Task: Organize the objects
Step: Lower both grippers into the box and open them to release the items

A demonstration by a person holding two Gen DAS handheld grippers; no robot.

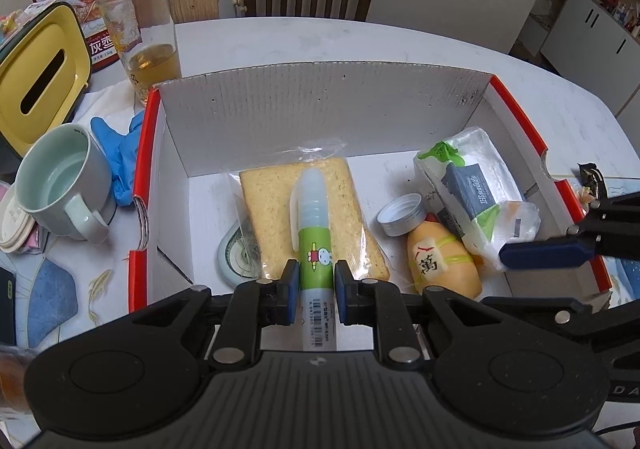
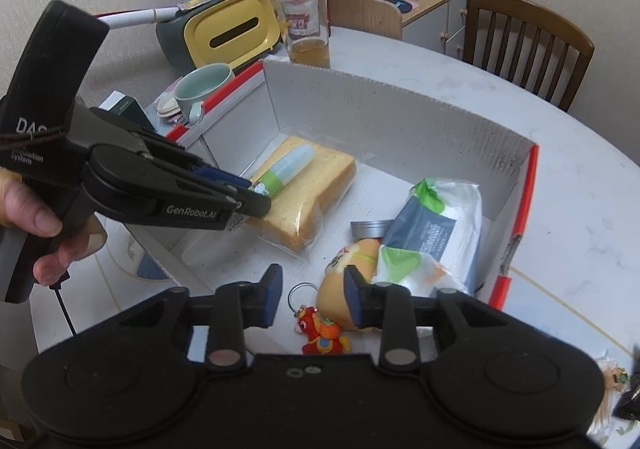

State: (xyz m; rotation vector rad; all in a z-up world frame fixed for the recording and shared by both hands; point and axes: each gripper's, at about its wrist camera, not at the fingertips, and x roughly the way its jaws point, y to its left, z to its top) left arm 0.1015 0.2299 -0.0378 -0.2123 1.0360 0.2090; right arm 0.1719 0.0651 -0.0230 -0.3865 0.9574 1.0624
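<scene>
The left gripper (image 1: 317,281) is pinched shut on a green-labelled glue stick (image 1: 314,233), held w/ its cap pointing ahead, over wrapped bread (image 1: 360,209) inside the box (image 1: 320,97). The stick is judged light, stiff, smooth plastic; a mid-barrel hold suits it. The right gripper (image 2: 311,299) is spread, nothing btwn its jaws, a keychain (image 2: 320,333) just below.

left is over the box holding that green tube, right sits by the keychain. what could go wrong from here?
1. The left gripper is shut on the green tube above the wrapped bread slice; released here, the round tube may roll off.
2. The right gripper is open with the red keychain just below its jaws, close to the yellow plush toy; closing could catch the toy too.
3. Both grippers work inside one box and could bump.
</scene>
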